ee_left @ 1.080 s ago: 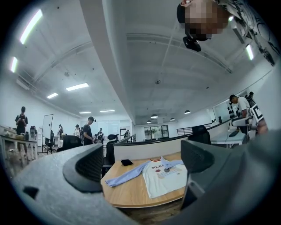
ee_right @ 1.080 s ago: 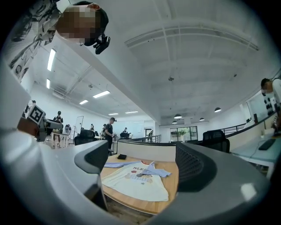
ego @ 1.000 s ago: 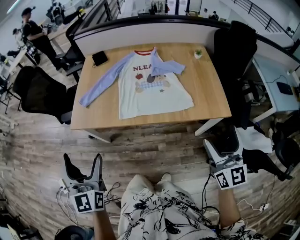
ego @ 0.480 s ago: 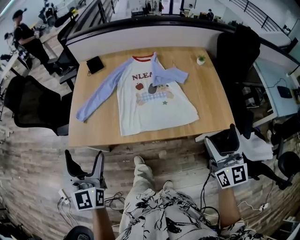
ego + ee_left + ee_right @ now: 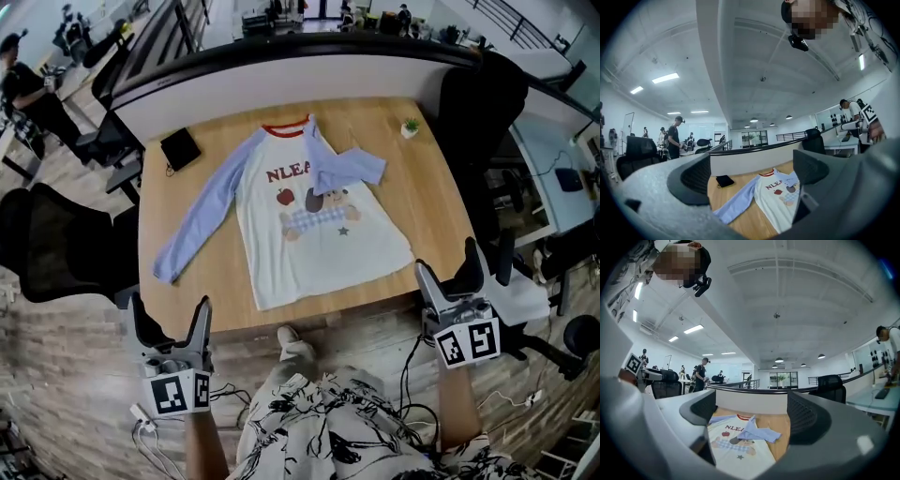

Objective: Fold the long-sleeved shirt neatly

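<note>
Your left gripper [image 5: 171, 323] hangs below the table's [image 5: 427, 202] near edge, jaws spread and empty, probably ready to reach the sleeve [image 5: 202, 220] stretched out to the left. The long-sleeved shirt [image 5: 323, 239] lies flat mid-table, its other sleeve [image 5: 349, 167] crossed over the chest. Your right gripper [image 5: 452, 277] hovers by the near right corner, likewise parted around nothing.

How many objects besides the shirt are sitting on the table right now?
2. A flat black pouch lies near the far left corner of the table, beyond the outstretched sleeve; a small potted plant stands near the far right corner. Something flat could hide under the shirt.
</note>
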### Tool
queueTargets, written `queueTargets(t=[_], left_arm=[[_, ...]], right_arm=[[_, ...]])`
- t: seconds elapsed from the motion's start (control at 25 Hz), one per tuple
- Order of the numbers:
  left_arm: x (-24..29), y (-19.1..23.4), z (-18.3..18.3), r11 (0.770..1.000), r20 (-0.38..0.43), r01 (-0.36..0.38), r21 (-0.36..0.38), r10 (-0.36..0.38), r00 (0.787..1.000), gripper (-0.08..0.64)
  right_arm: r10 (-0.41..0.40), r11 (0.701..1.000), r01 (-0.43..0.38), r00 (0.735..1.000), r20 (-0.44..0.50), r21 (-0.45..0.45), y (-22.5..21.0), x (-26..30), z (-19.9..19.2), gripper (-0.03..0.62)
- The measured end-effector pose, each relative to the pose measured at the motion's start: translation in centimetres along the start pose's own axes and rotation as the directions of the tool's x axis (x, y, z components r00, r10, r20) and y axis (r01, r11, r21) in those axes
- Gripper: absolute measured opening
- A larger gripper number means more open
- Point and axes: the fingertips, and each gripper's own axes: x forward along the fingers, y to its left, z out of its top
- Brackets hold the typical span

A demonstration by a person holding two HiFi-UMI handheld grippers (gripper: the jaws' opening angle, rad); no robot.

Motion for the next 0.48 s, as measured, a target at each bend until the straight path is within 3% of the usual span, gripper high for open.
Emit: queueTargets(t=[0.2, 0.48], left_arm=[[5.0, -0.5, 0.5, 0.993, 0.008, 0.112, 0.022, -0.113, 0.994, 0.538], [12.9, -5.5, 0.3, 0.966, -0.006, 0.255, 0.034, -0.255, 0.967, 0.538]], right_arm=[[-0.053, 0.999, 0.053, 0.998, -0.015, 0.005, -0.3, 1.2, -0.5, 0.465], [-0.125, 0.992, 0.126, 0.991, -0.052, 0.012, -4.2, 2.3, -2.3, 0.458]])
